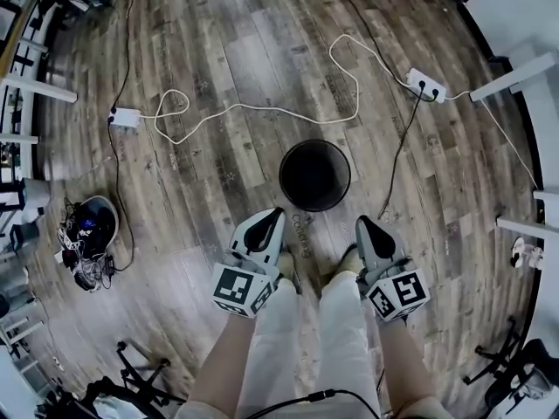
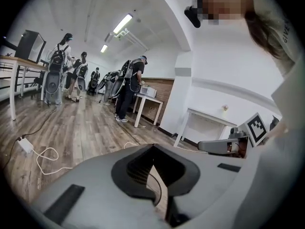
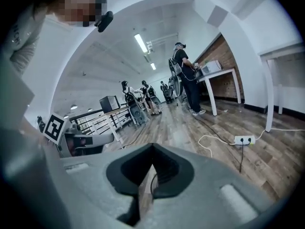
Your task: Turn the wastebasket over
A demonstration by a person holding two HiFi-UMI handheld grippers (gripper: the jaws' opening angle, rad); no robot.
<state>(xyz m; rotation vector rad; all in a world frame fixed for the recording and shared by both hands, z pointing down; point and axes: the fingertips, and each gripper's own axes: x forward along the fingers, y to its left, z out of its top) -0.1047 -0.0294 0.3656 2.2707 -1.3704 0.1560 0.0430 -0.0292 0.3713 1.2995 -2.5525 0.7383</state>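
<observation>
The black wastebasket (image 1: pixel 314 175) stands upright on the wood floor, its round mouth facing up and dark inside. My left gripper (image 1: pixel 276 214) hangs near its lower left, jaws together with nothing between them. My right gripper (image 1: pixel 362 224) hangs near its lower right, also shut and empty. Both are above the floor and apart from the basket, just in front of the person's legs. In the left gripper view the left gripper (image 2: pixel 152 148) points across the room, with the right gripper (image 2: pixel 228 146) beside it. The right gripper (image 3: pixel 152 147) in its own view points much the same way.
A white cable (image 1: pixel 262 110) loops over the floor behind the basket to a power strip (image 1: pixel 426 84) and an adapter (image 1: pixel 125 117). A bin of cables (image 1: pixel 90 230) sits at the left. White table legs (image 1: pixel 515 75) stand at the right. Several people (image 2: pixel 128 87) stand far off.
</observation>
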